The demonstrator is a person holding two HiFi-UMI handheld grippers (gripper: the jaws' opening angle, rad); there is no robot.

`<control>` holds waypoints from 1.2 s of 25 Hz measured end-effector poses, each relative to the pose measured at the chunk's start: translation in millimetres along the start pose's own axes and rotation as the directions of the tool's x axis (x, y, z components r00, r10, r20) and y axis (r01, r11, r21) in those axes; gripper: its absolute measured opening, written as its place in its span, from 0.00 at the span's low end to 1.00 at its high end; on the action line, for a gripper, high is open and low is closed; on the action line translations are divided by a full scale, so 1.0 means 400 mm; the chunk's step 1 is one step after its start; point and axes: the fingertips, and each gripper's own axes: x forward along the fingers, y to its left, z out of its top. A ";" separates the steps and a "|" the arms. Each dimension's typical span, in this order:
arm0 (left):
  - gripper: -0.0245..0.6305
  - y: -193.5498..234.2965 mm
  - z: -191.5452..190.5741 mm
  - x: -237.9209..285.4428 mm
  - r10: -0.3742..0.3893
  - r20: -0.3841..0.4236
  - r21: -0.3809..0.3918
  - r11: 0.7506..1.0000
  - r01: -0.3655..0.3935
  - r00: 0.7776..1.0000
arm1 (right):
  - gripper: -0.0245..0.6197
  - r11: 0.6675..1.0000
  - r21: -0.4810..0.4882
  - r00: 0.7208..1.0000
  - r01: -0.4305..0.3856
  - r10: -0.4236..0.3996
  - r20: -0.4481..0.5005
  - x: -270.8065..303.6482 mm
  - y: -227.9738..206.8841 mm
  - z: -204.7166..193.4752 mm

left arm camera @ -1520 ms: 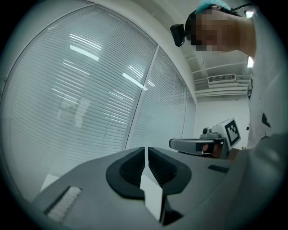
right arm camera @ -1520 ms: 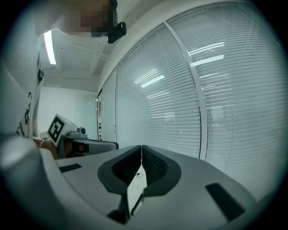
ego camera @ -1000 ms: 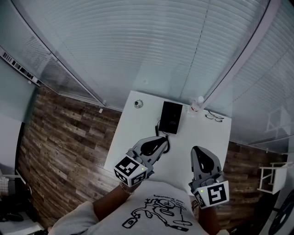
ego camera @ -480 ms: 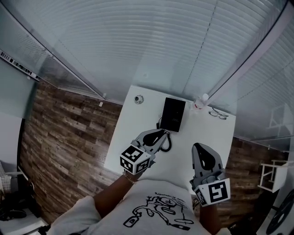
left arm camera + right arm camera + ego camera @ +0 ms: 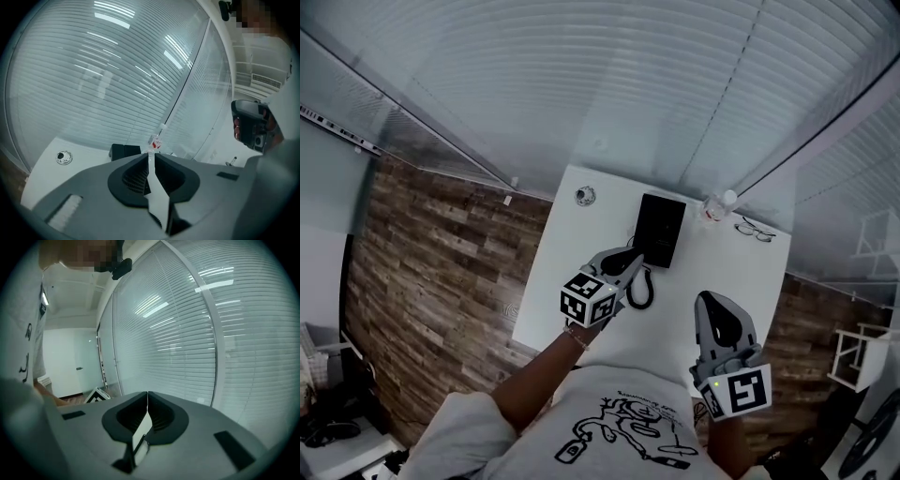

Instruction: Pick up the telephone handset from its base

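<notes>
The black telephone (image 5: 659, 230) lies on the white table (image 5: 572, 281) near its far edge, and its coiled cord (image 5: 638, 292) loops toward me. In the left gripper view the telephone (image 5: 125, 151) shows just past the jaw tips, handset resting on the base. My left gripper (image 5: 630, 262) hovers just short of the phone's near end, over the cord; its jaws (image 5: 150, 155) are shut and empty. My right gripper (image 5: 717, 321) hangs near the table's front right, away from the phone, shut and empty (image 5: 147, 394).
A small clear bottle (image 5: 718, 205) with a red label (image 5: 156, 139) stands right of the phone. Eyeglasses (image 5: 757, 230) lie at the far right corner. A round metal grommet (image 5: 584, 195) sits left of the phone. Window blinds (image 5: 609, 84) rise behind the table; wood floor (image 5: 441, 253) lies to the left.
My left gripper has moved forward and down toward the telephone's near end. The right gripper has sunk a little. Both stay shut.
</notes>
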 end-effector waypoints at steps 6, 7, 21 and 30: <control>0.08 0.071 -0.022 0.078 0.022 -0.031 -0.009 1.000 -0.022 0.999 | 0.05 1.000 0.027 0.999 0.008 -0.007 -0.038 0.023 -0.027 -0.033; 0.08 0.084 -0.030 0.093 0.026 -0.038 -0.017 1.000 -0.026 0.999 | 0.05 1.000 0.029 0.999 0.007 -0.006 -0.044 0.027 -0.031 -0.038; 0.30 0.251 -0.143 0.248 0.074 -0.155 -0.082 0.993 -0.087 0.985 | 0.05 0.997 0.075 0.997 0.007 -0.001 -0.082 0.062 -0.069 -0.082; 0.33 0.267 -0.182 0.291 -0.012 -0.158 -0.180 0.983 -0.017 0.987 | 0.05 0.995 0.095 0.994 0.012 -0.002 -0.108 0.071 -0.076 -0.105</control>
